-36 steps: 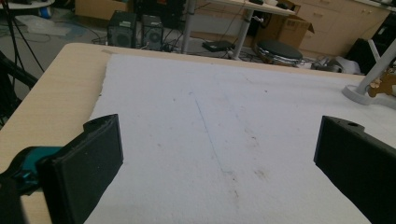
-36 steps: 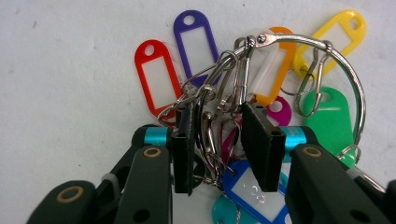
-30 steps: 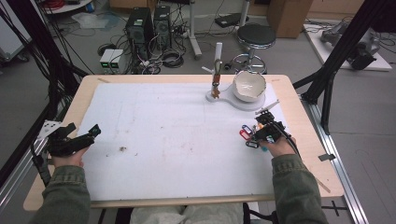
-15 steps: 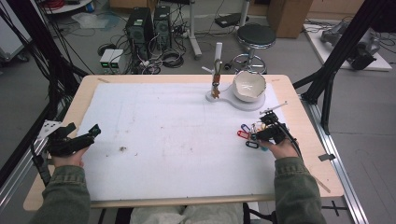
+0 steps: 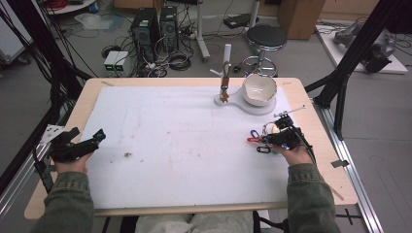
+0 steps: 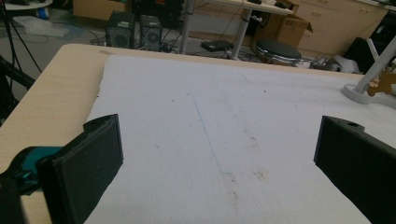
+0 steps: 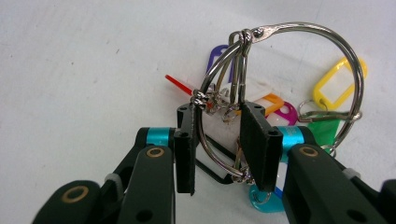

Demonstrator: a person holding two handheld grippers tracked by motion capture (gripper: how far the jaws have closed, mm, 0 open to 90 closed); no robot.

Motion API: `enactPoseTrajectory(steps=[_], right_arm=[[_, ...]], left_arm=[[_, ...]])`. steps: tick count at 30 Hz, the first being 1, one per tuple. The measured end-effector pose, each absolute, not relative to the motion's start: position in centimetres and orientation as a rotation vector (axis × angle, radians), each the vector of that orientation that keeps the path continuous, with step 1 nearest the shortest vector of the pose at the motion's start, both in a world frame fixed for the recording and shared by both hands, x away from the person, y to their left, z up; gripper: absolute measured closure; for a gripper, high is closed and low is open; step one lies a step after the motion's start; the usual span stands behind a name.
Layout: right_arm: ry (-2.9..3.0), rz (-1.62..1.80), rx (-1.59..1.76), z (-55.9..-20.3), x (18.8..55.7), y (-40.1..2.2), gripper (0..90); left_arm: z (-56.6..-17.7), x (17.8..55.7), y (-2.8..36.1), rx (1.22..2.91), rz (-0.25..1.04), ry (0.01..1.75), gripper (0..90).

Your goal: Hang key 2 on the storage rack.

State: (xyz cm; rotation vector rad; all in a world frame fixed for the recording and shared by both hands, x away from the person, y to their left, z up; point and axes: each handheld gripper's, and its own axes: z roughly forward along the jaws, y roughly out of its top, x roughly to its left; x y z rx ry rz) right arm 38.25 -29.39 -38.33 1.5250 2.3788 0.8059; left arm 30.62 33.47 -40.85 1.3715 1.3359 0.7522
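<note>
Right gripper view looks straight down the right gripper (image 7: 217,140), whose two black fingers (image 7: 186,144) are clenched on a large metal key ring (image 7: 299,70). One wire of the ring passes between the pads, and the loop rises above them, tilted toward the right of that picture. Threaded on the ring are smaller split rings and a bunch of coloured plastic key tags: a yellow tag (image 7: 337,81), a green tag (image 7: 327,130), an orange tag (image 7: 271,101), a purple tag (image 7: 215,52), a red tag (image 7: 177,84) and a light blue tag (image 7: 264,200) low beside the right-hand finger (a black one lies under the fingers too). The tags rest on the white sheet (image 7: 84,70).

From the high view, the right gripper (image 5: 272,141) sits at the right side of the table (image 5: 316,145), with the key ring (image 5: 270,129) and its tags at its tip, near the white stand base (image 5: 252,106) that carries a white bowl (image 5: 259,90) and an upright post (image 5: 225,73). The left gripper (image 5: 85,143) rests well apart at the left edge of the white sheet (image 5: 184,145). Its fingers (image 6: 88,163) are released, standing wide with bare sheet between them.
</note>
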Motion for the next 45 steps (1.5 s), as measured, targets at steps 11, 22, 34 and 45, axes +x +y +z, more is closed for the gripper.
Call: enactPoseTrajectory(steps=[11, 22, 34, 45], right_arm=[[2.353, 0.829, 1.483, -37.7, 37.9, -29.0, 67.6], [2.311, 0.862, 1.456, -37.0, 37.6, -28.5, 67.6], [2.291, 0.958, 1.391, -35.0, 37.2, -27.0, 67.7], [2.255, 1.002, 1.341, -32.5, 37.4, -25.1, 67.7]], left_arm=[[-40.8, 30.7, 33.4, 1.377, 0.753, 1.334, 1.7], [-40.8, 30.7, 33.4, 1.383, 0.752, 1.334, 1.7], [-40.8, 30.6, 33.4, 1.379, 0.754, 1.34, 1.7], [-40.8, 30.7, 33.4, 1.372, 0.756, 1.338, 1.7]])
